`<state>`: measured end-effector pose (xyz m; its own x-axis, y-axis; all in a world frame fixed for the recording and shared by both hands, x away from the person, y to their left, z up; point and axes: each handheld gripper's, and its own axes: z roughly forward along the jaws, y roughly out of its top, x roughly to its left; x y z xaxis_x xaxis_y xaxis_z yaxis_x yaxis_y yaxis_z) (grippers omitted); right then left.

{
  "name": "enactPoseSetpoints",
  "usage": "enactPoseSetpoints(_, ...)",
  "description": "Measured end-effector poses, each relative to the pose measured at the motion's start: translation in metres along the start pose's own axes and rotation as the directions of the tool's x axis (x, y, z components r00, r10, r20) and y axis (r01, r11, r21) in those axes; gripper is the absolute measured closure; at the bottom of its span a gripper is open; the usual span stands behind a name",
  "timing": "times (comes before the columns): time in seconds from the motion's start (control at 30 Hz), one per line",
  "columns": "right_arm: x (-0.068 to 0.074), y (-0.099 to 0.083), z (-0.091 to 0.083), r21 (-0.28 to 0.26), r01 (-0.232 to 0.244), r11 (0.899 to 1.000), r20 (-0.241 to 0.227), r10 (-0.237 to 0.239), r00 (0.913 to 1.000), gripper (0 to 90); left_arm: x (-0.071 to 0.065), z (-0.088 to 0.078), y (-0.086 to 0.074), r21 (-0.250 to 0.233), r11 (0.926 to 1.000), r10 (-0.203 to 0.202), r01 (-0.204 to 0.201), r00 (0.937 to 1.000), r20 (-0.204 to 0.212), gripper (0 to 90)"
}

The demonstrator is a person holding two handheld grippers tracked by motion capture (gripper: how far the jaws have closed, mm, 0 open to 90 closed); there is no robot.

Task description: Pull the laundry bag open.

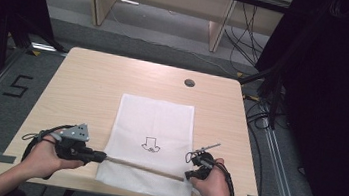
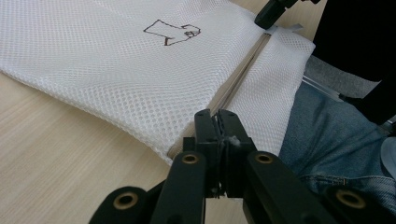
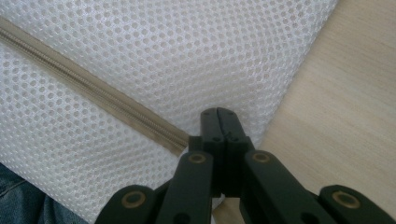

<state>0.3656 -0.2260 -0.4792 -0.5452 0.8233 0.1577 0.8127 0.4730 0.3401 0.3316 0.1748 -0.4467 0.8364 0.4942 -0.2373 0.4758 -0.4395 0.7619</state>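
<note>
- Item 1, mesh laundry bag (image 1: 156,126): white, flat on the surface (image 1: 88,87), lying from the centre toward 6 o'clock in the high view, its near edge close to the surface's front edge. A small outline drawing of a shirt (image 1: 150,144) is printed on it, just on the 12 o'clock side of the zipper.
- Item 2, zipper (image 1: 144,167): beige, running across the bag's near end from 9 o'clock to 3 o'clock, with a slight slope toward 4 o'clock. In the left gripper view I see it run from my jaws away to 1 o'clock (image 2: 243,70); in the right gripper view it runs off to 10 o'clock (image 3: 93,88).
- Item 3, left gripper (image 1: 99,157): at 7 o'clock in the high view, held level and pointing to 3 o'clock. I read its jaws as closed together at the zipper's left end, right at the bag's edge (image 2: 218,122); I cannot tell whether they pinch the tape or the cloth.
- Item 4, right gripper (image 1: 188,176): at 5 o'clock in the high view, pointing to 9 o'clock. Its jaws are closed tight at the zipper's right end (image 3: 218,120), over the mesh; whether anything is caught between them I cannot tell.
- Item 5, cable hole (image 1: 189,83): a round dark grommet in the surface at 12 o'clock, well apart from the bag.
- Item 6, jeans (image 2: 336,140): the person's lap, just past the surface's near edge.
</note>
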Motion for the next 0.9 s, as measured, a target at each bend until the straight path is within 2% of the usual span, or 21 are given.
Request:
enactPoseSetpoints(0.1, 0.0000, 0.0000, -0.0001, 0.002, -0.005, 1.000, -0.001, 0.005, 1.0000, 90.0, 0.0004, 0.0002, -0.0006, 0.001, 1.0000, -0.003, 0.003, 1.0000, 0.000, 87.5)
enactPoseSetpoints(0.2, -0.0001, -0.0001, -0.0002, 0.002, -0.005, 1.000, -0.002, 0.005, 1.0000, 90.0, 0.0023, 0.0004, -0.0009, 0.005, 0.9998, 0.017, -0.017, 0.9998, 0.004, 87.5)
enactPoseSetpoints(0.3, -0.0009, -0.0001, 0.0002, -0.003, 0.007, 1.000, -0.006, -0.007, 1.0000, 90.0, 0.0024, -0.0001, -0.0014, 0.001, 0.9999, 0.012, -0.012, 0.9999, 0.002, 87.5)
enactPoseSetpoints(0.33, 0.0000, -0.0002, -0.0002, 0.000, -0.005, 1.000, -0.002, 0.005, 1.0000, 90.0, 0.0027, -0.0011, -0.0018, 0.003, 1.0000, -0.002, 0.002, 1.0000, -0.006, 87.5)
enactPoseSetpoints(0.37, -0.0004, 0.0000, 0.0002, 0.002, -0.007, 1.000, -0.001, 0.007, 1.0000, 90.0, 0.0038, -0.0018, -0.0018, 0.000, 1.0000, 0.010, -0.010, 0.9999, -0.003, 87.5)
enactPoseSetpoints(0.4, -0.0011, 0.0002, 0.0004, 0.003, -0.002, 1.000, -0.008, 0.002, 1.0000, 90.0, 0.0038, -0.0027, -0.0024, 0.002, 1.0000, -0.009, 0.009, 0.9999, -0.011, 87.5)
enactPoseSetpoints(0.47, -0.0012, 0.0002, 0.0003, 0.005, -0.001, 1.000, -0.008, 0.002, 1.0000, 90.0, 0.0053, -0.0034, -0.0023, -0.002, 1.0000, 0.005, -0.005, 1.0000, -0.005, 87.5)
enactPoseSetpoints(0.57, -0.0010, 0.0002, 0.0004, 0.004, 0.000, 1.000, -0.007, 0.000, 1.0000, 90.0, 0.0049, -0.0028, -0.0025, 0.005, 1.0000, 0.005, -0.005, 0.9999, -0.010, 87.5)
enactPoseSetpoints(0.6, 0.0003, -0.0001, -0.0002, 0.008, -0.016, 1.000, -0.001, 0.016, 0.9999, 90.0, 0.0052, -0.0026, -0.0028, 0.003, 1.0000, 0.001, -0.001, 1.0000, -0.008, 87.4)
enactPoseSetpoints(0.7, 0.0008, -0.0002, -0.0007, 0.011, -0.021, 1.000, 0.006, 0.021, 0.9998, 90.0, 0.0053, -0.0028, -0.0030, 0.003, 1.0000, 0.004, -0.004, 1.0000, -0.007, 87.5)
enactPoseSetpoints(0.83, 0.0009, -0.0001, -0.0006, 0.012, -0.020, 1.000, 0.008, 0.020, 0.9998, 90.0, 0.0058, -0.0028, -0.0039, 0.007, 1.0000, 0.005, -0.005, 1.0000, -0.004, 87.5)
enactPoseSetpoints(0.87, 0.0000, -0.0001, -0.0002, 0.001, -0.002, 1.000, -0.002, 0.002, 1.0000, 90.0, 0.0059, -0.0026, -0.0044, 0.007, 1.0000, 0.004, -0.004, 1.0000, -0.004, 87.4)
enactPoseSetpoints(0.9, 0.0000, -0.0002, -0.0002, 0.000, -0.004, 1.000, -0.002, 0.004, 1.0000, 90.0, 0.0059, -0.0025, -0.0047, 0.007, 1.0000, 0.002, -0.002, 1.0000, -0.003, 87.5)
